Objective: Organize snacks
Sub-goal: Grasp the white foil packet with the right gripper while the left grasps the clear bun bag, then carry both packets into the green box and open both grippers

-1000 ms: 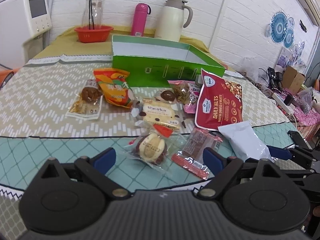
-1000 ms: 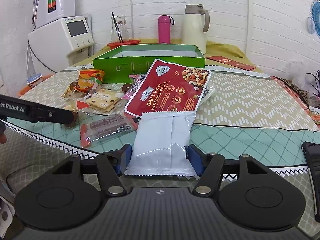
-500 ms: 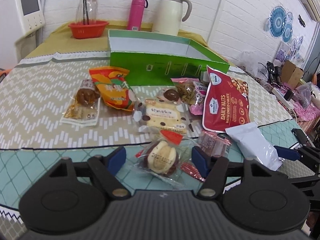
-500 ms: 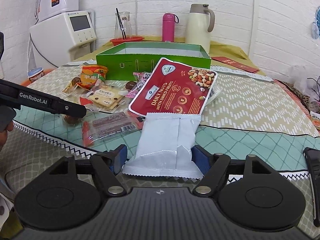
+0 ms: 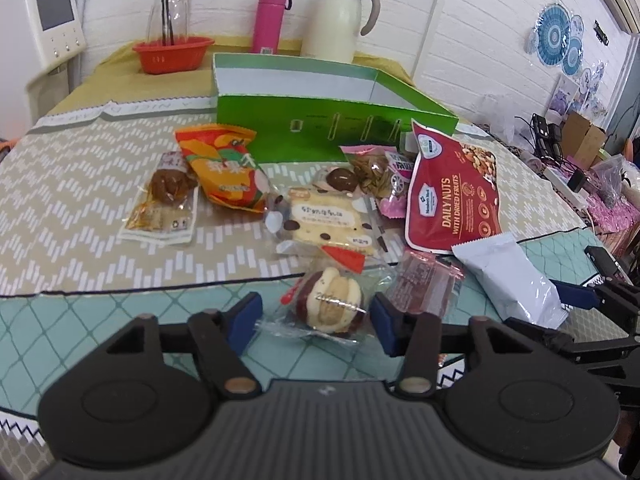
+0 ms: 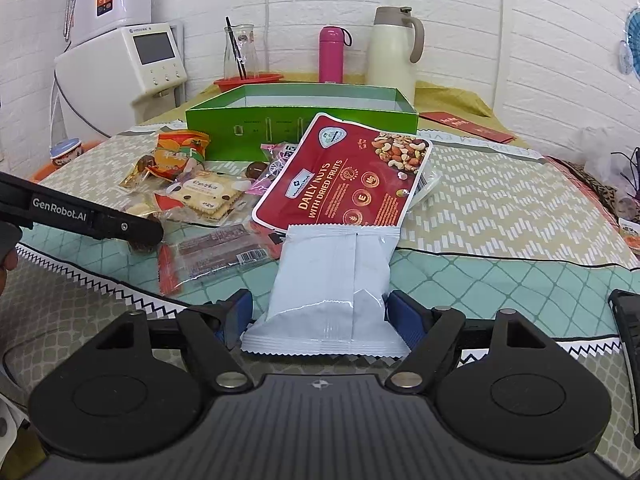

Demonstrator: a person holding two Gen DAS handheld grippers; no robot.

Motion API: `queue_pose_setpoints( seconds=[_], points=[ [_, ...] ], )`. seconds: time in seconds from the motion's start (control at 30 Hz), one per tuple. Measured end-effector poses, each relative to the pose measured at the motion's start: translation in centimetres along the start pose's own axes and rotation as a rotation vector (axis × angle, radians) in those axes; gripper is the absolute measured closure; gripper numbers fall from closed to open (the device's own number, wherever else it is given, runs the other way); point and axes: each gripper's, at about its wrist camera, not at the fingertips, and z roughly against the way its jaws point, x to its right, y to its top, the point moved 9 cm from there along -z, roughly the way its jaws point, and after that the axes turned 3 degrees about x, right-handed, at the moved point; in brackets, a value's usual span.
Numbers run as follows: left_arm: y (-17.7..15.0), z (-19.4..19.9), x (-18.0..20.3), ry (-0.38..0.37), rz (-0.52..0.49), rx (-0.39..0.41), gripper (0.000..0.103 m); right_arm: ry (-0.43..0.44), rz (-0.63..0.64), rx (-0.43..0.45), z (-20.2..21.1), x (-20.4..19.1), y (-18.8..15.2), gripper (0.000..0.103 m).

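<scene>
My left wrist camera alone shows the round wrapped pastry, pale in the middle with dark red sides in clear plastic, lying on the teal part of the counter between the blue pads of my left hand-held gripper. Its jaws are closing, and the pads are not yet pressing the wrapper.

Only my right wrist camera shows the red envelope behind the green box and the small tub at far left. My right hand-held gripper stands open astride the white sachet, whose plain back shows a centre seam; its pads sit just beside the bag's edges.

I count one green box, one red "Daily Nuts" bag, one orange packet, one biscuit pack, one pink flask and one cream jug.
</scene>
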Motion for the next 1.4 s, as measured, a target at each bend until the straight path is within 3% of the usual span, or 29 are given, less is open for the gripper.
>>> queue_pose_setpoints(
  seconds=[0.27,0.4,0.5,0.73,0.97,1.17,1.4],
  points=[
    [0.1,-0.3,0.0,0.022,-0.035,0.009,0.05,0.002,-0.033,-0.013,-0.4,0.4,-0.1,0.0],
    [0.0,-0.3,0.0,0.043,-0.055,0.022,0.05,-0.01,-0.012,0.012,-0.7,0.4,-0.1,0.0],
    [0.1,0.2,-0.1,0.031,-0.025,0.029,0.05,0.004,-0.025,0.023,-0.2,0.6,0.1,0.009],
    [2.0,3.0,1.2,-0.002,-0.046,0.109,0.05,0.04,0.003,0.105,2.2,-0.2,2.3,0.01],
    [5.5,3.5,1.4,-0.012,-0.043,0.176,0.05,0.055,0.031,0.194,1.8,0.1,6.5,0.01],
    [10.2,2.5,0.4,-0.03,0.02,0.219,0.05,0.042,0.082,0.259,-0.6,0.7,11.0,0.01],
    [15.5,-0.4,-0.6,0.088,-0.022,0.285,0.05,0.034,0.059,0.266,-4.8,1.3,14.8,0.01]
  ],
)
